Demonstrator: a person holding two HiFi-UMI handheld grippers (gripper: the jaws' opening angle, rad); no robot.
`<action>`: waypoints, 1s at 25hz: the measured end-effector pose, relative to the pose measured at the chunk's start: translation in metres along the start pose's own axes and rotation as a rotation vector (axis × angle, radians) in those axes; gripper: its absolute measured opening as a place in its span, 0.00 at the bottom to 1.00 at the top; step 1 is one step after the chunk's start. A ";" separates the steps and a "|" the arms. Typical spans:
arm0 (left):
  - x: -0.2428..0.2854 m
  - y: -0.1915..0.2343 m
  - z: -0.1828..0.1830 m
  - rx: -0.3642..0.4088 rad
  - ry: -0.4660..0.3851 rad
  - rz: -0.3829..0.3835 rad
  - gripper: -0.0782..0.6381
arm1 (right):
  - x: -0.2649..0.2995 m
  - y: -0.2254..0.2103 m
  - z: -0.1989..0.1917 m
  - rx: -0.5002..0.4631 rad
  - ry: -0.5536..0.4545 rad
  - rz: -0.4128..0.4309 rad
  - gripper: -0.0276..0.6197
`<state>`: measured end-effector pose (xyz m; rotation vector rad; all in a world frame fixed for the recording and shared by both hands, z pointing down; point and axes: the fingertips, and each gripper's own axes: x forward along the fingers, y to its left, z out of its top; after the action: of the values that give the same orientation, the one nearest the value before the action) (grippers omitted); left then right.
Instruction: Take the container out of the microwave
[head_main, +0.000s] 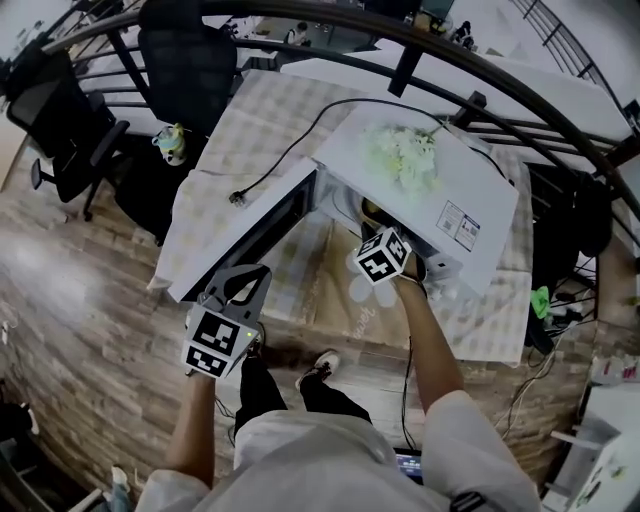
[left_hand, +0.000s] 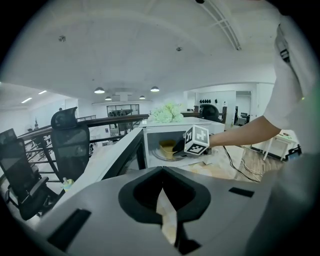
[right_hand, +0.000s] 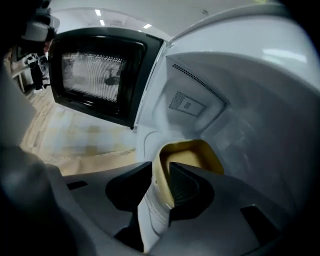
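Note:
The white microwave (head_main: 470, 205) stands on the table with its door (head_main: 250, 235) swung open to the left. Inside sits a container (right_hand: 197, 150), white outside and yellow inside. My right gripper (right_hand: 161, 167) reaches into the cavity and is shut on the container's near wall, one jaw inside the rim and one outside. The left gripper view shows the same container (left_hand: 167, 148) on the turntable, with the right gripper (left_hand: 177, 147) at it. My left gripper (head_main: 240, 278) hangs off the table's front edge below the door, shut, with nothing in it.
White flowers (head_main: 400, 155) lie on top of the microwave. A black power cord (head_main: 290, 150) runs across the checked tablecloth (head_main: 260, 110) behind it. Black office chairs (head_main: 190, 60) and a curved railing (head_main: 520, 80) stand beyond the table. The person's feet (head_main: 322, 365) are on the wooden floor.

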<state>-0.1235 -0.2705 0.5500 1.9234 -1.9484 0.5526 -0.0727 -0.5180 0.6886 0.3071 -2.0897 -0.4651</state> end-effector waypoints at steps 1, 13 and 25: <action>-0.001 0.000 -0.002 0.000 0.005 -0.001 0.13 | 0.004 0.000 -0.002 -0.022 0.020 -0.002 0.23; -0.009 0.008 0.002 0.007 -0.022 -0.034 0.13 | 0.004 0.011 -0.004 -0.102 0.104 0.021 0.09; -0.029 0.012 0.048 0.061 -0.128 -0.171 0.13 | -0.057 0.041 0.022 0.145 0.053 0.110 0.09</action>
<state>-0.1337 -0.2695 0.4937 2.1876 -1.8369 0.4560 -0.0627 -0.4543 0.6530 0.2838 -2.0801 -0.2385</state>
